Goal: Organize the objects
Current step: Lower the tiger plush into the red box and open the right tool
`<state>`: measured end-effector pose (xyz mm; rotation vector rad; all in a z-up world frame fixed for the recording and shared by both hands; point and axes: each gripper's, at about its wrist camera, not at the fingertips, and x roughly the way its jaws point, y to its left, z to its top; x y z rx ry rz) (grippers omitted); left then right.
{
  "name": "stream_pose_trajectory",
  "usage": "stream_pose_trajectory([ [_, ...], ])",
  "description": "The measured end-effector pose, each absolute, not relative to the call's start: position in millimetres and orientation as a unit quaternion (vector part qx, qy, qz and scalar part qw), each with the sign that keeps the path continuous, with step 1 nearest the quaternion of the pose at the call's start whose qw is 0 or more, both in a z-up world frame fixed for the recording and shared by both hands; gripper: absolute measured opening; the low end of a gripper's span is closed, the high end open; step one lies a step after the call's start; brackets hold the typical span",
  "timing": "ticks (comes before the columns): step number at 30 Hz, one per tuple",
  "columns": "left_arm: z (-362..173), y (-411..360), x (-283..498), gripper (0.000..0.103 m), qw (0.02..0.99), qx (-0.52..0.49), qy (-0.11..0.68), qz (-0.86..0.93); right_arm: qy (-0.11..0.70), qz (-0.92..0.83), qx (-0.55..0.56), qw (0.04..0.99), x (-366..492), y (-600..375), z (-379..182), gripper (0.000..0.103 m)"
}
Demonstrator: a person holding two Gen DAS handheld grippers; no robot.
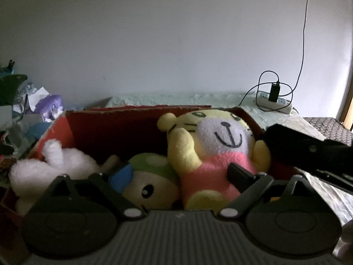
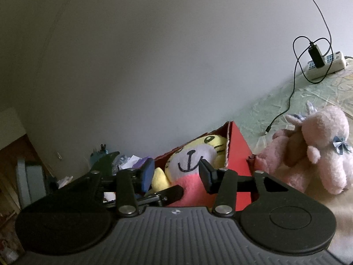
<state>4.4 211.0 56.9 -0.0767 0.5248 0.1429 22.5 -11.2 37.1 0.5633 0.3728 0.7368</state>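
1. We see the yellow tiger plush (image 1: 211, 145) lying face-up in the red cardboard box (image 1: 114, 130), against its right wall; soft, light, best pinched at the pink belly.
2. Our left gripper (image 1: 176, 174) stands spread over the belly; the right gripper (image 2: 176, 172) stands spread too, gripping nothing.
3. Left of the tiger lie a green-capped mushroom plush (image 1: 152, 176) and a white plush (image 1: 53, 165).
4. Outside the box, right of it, a pink plush (image 2: 320, 150) sits on the pale green bedcover (image 2: 286, 101); a power strip (image 2: 326, 63) rests by the wall.
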Motion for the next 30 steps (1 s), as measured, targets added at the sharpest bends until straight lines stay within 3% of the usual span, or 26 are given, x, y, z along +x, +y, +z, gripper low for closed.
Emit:
stream_pose_trajectory([
  [15,54,202,5,0.096,0.962,-0.016,0.256,0.090,0.167,0.371,0.268,0.874,20,-14,28,0.048],
  [17,53,201,5,0.102,0.962,-0.014,0.258,0.092,0.163,0.371,0.262,0.876,19,-13,28,0.048],
  [30,51,199,5,0.102,0.961,-0.011,0.258,0.096,0.152,0.370,0.245,0.883,17,-11,27,0.048],
])
